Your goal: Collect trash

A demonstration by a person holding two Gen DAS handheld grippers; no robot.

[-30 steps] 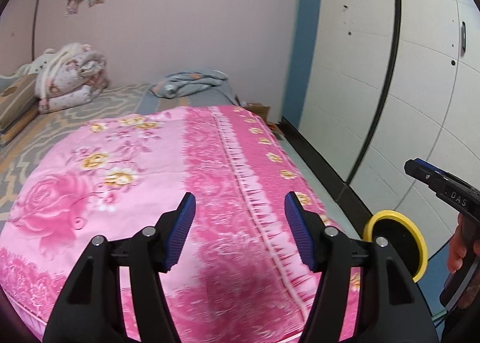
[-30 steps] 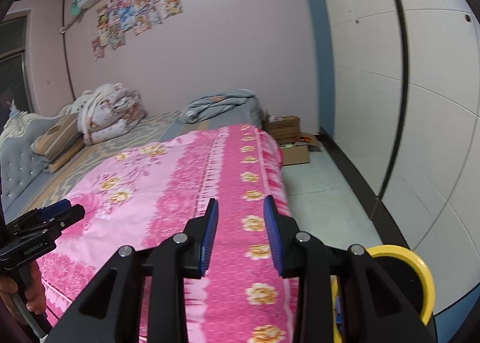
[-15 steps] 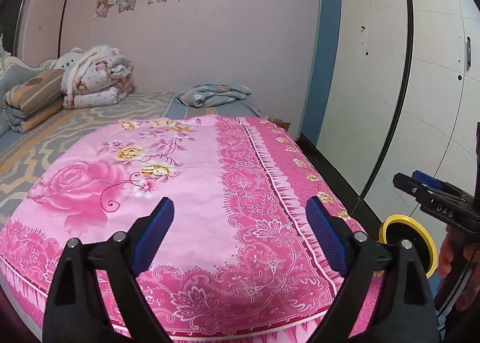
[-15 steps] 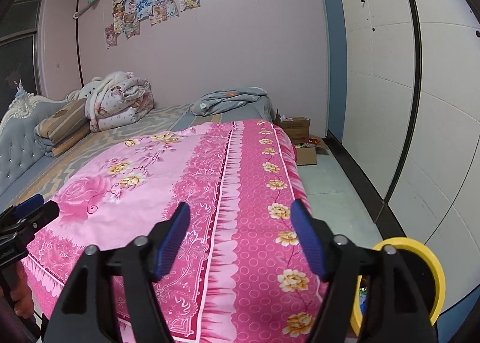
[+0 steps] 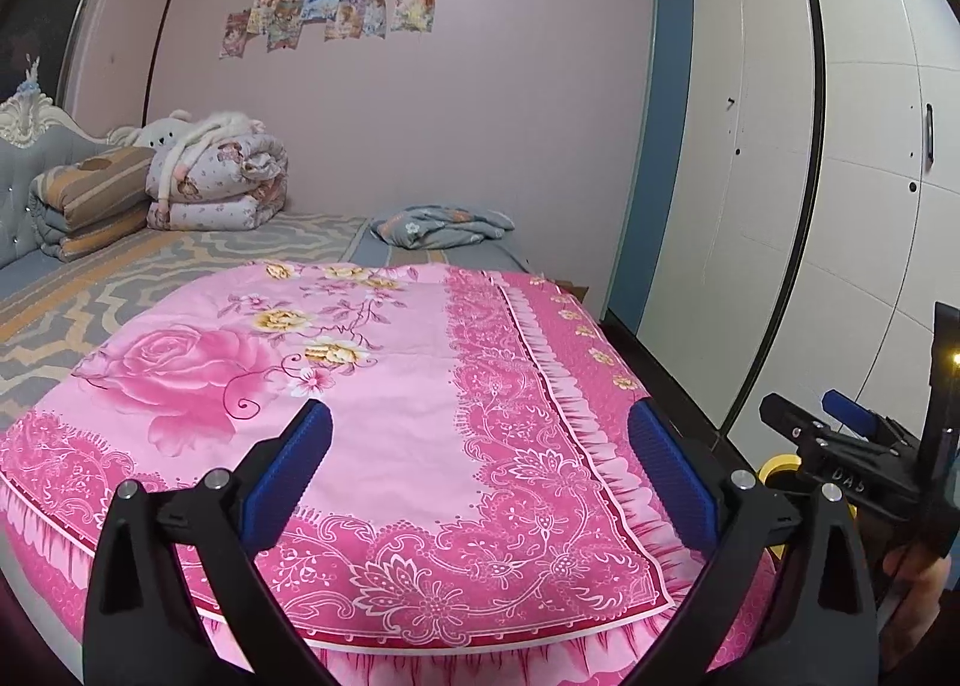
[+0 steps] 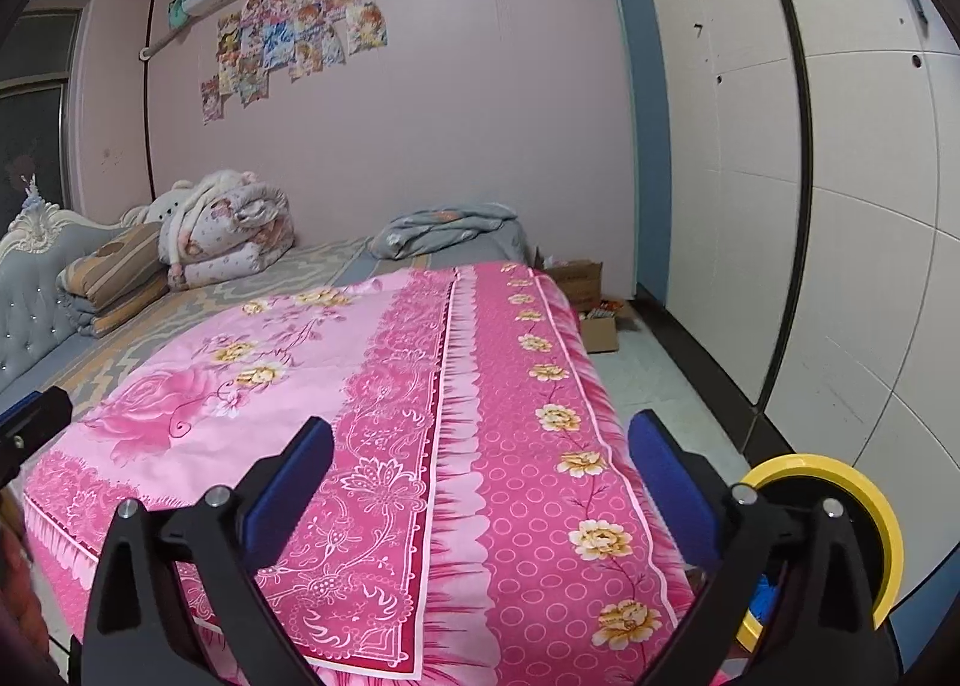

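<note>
**Pink bedroom, bed front and centre**

A bed with a pink floral bedspread (image 5: 372, 386) fills the near view. Far left, a tufted grey headboard (image 6: 30, 290) and folded quilts (image 5: 222, 176). Posters (image 6: 294, 38) dot the pink wall (image 5: 480, 116). White wardrobe doors (image 6: 840, 176) run down the right, over pale floor tiles (image 6: 654, 380).

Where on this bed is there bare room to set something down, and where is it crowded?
Free: the flat pink floral bedspread ahead of the open, empty left tongs and right tongs. Also free: the grey patterned sheet. Crowded: the headboard end, with a rolled floral quilt, striped folded blankets and a crumpled grey blanket.
</note>
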